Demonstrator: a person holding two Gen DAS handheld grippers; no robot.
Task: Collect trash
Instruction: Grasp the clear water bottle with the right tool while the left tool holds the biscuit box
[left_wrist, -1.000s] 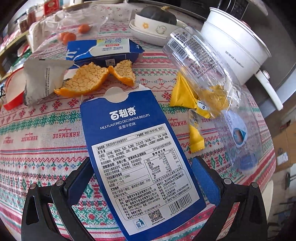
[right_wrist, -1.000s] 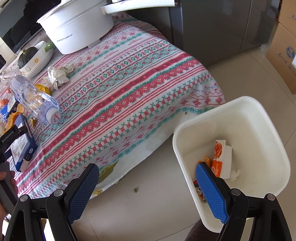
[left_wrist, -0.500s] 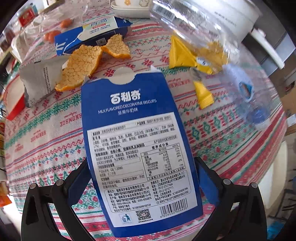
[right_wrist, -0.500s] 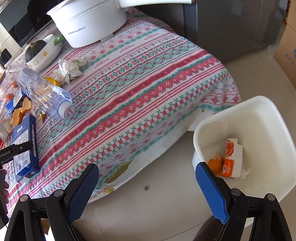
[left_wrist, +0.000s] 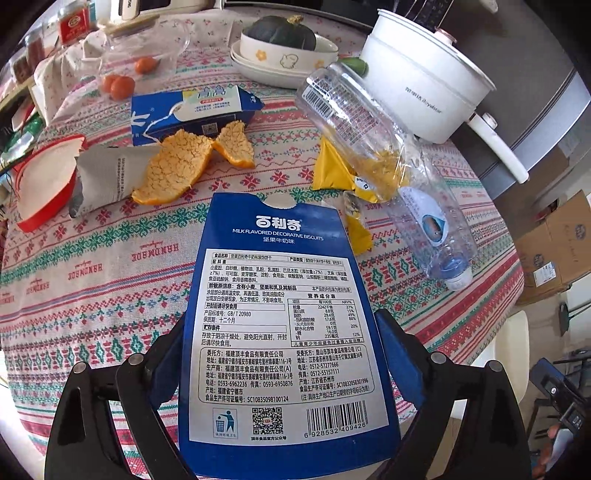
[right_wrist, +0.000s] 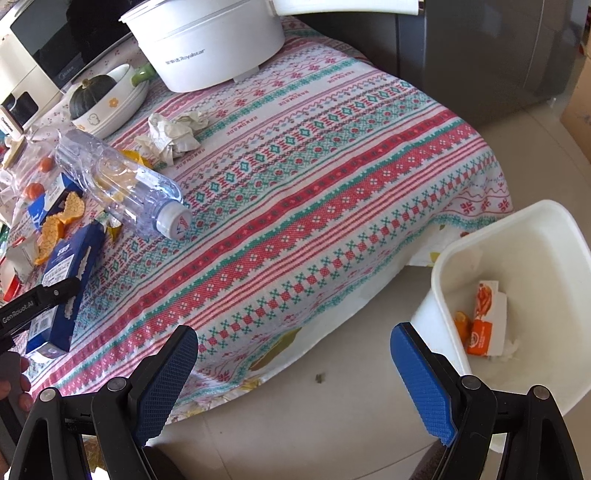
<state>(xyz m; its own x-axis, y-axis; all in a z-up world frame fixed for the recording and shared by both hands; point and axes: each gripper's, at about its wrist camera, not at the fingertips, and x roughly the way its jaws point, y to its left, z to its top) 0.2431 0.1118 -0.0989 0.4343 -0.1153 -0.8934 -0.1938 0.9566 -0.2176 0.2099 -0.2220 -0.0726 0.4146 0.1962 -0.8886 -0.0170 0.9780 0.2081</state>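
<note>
Blue biscuit box (left_wrist: 284, 325) between closing left hand-held gripper (left_wrist: 284, 332) pads, lifted off table

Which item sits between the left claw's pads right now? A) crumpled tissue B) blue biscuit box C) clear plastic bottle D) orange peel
B: the blue biscuit box stands between the closing left claw pads, while the bottle and orange peel lie on the table.
</note>
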